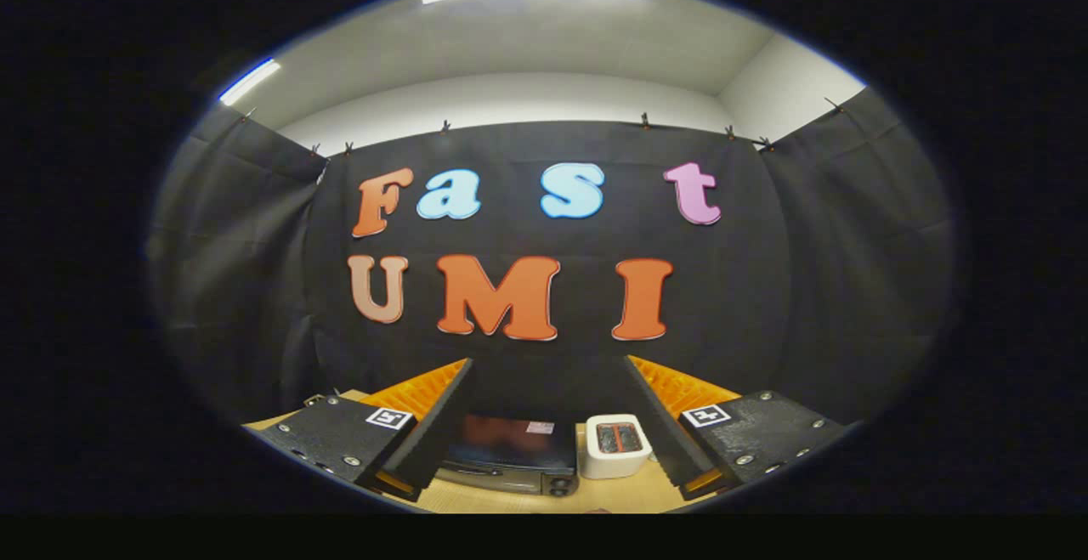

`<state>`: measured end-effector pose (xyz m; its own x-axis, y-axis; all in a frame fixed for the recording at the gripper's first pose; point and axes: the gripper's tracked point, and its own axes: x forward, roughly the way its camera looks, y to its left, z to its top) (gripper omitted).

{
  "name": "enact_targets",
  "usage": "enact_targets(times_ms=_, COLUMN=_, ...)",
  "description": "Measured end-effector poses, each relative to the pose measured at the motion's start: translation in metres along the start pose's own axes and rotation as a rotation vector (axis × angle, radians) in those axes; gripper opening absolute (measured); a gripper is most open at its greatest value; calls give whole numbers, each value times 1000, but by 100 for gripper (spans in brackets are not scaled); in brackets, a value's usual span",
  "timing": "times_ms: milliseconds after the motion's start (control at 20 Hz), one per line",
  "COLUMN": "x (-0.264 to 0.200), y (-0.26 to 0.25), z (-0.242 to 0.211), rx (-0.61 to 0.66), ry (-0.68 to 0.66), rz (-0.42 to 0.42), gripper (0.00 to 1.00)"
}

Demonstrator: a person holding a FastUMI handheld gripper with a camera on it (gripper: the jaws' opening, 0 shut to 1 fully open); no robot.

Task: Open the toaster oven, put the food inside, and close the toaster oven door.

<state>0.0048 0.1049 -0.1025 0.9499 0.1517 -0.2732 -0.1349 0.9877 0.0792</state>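
The claw (548, 424) hangs high above the table (510, 499), its two fingers spread wide apart with nothing between the pads; it grips nothing. Seen through the gap between the fingers, the oven (510, 456) sits on the table at about 6 o'clock from the claw's midpoint, well below and beyond the fingertips. Its dark glass door appears upright and flush with the body, so I judge it closed; the knobs sit at the lower right corner of its front. Just beside it, at about 3 o'clock from the oven, stands a small white toaster (614, 445) with two slots on top, apart from the oven by a narrow strip of table.

The food cannot be made out; a small dark-red edge at the near rim of the table, at 5 o'clock from the oven, is too cut off to name.

By my reading, the task is at its very start: the door is not yet opened, nothing has been loaded, and the closing is left too. All three steps remain.
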Motion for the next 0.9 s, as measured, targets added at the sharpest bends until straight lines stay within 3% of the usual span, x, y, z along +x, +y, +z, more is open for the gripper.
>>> enact_targets(times_ms=150, x=13, y=38, z=-48, rx=20, ry=105, rz=71, gripper=99)
enact_targets(times_ms=500, x=33, y=95, z=-176, rx=66, ry=407, rz=109, gripper=100)
enact_targets(times_ms=900, x=60, y=116, z=-250, rx=56, ry=548, rz=54, gripper=100)
